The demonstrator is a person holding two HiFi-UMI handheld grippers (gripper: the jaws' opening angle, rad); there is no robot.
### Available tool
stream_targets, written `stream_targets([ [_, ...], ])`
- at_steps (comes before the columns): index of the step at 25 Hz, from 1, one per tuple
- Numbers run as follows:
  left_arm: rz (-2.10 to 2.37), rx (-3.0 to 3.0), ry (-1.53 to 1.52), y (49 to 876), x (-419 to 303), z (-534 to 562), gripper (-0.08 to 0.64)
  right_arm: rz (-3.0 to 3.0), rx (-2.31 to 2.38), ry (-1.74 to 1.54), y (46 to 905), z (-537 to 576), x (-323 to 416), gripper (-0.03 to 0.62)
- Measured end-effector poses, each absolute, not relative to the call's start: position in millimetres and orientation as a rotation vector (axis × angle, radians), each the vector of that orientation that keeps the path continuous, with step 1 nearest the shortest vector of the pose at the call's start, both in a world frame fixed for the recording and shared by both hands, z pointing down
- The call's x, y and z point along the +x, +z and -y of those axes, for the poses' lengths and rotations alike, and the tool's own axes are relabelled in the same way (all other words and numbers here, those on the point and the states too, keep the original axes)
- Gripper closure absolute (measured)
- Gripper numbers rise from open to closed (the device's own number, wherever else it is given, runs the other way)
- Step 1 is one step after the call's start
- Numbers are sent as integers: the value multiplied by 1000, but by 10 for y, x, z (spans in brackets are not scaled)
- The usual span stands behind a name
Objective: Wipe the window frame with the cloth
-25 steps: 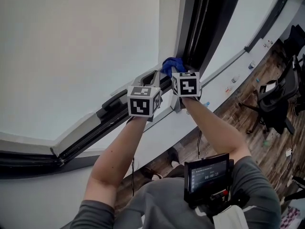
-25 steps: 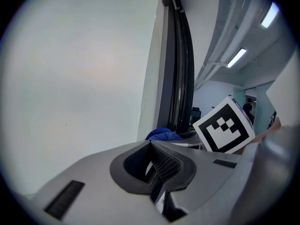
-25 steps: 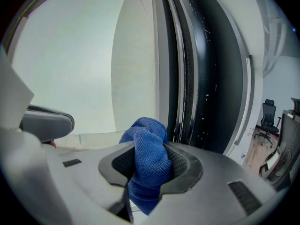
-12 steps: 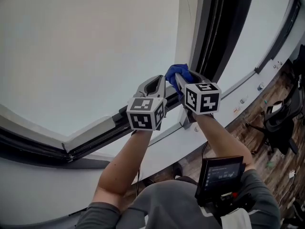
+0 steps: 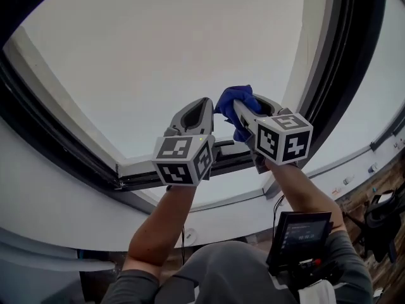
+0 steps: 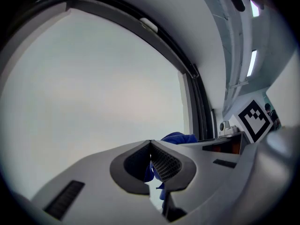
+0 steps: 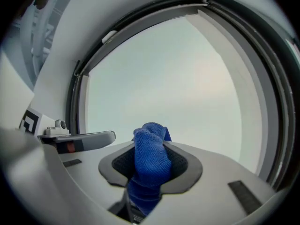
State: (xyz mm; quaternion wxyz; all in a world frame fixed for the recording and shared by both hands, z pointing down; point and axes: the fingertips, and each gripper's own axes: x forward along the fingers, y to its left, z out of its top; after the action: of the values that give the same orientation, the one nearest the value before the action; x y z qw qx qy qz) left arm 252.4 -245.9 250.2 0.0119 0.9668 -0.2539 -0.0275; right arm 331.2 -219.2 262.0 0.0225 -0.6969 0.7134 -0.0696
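Window glass behind cloth in right gripper (left gripper closed, empty)

Shows a blue, textured cloth bunched into an upright wad, pinched in the right claw. Shows a dark window frame edging pale glass, near the cloth.
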Motion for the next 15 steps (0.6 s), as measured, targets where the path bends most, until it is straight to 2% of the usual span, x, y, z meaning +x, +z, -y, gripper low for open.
stream_targets([
  [15, 1505, 2847, -193, 1954, 306, 2561, 551, -2639, -1582, -95, 2066, 2695, 1228, 459],
])
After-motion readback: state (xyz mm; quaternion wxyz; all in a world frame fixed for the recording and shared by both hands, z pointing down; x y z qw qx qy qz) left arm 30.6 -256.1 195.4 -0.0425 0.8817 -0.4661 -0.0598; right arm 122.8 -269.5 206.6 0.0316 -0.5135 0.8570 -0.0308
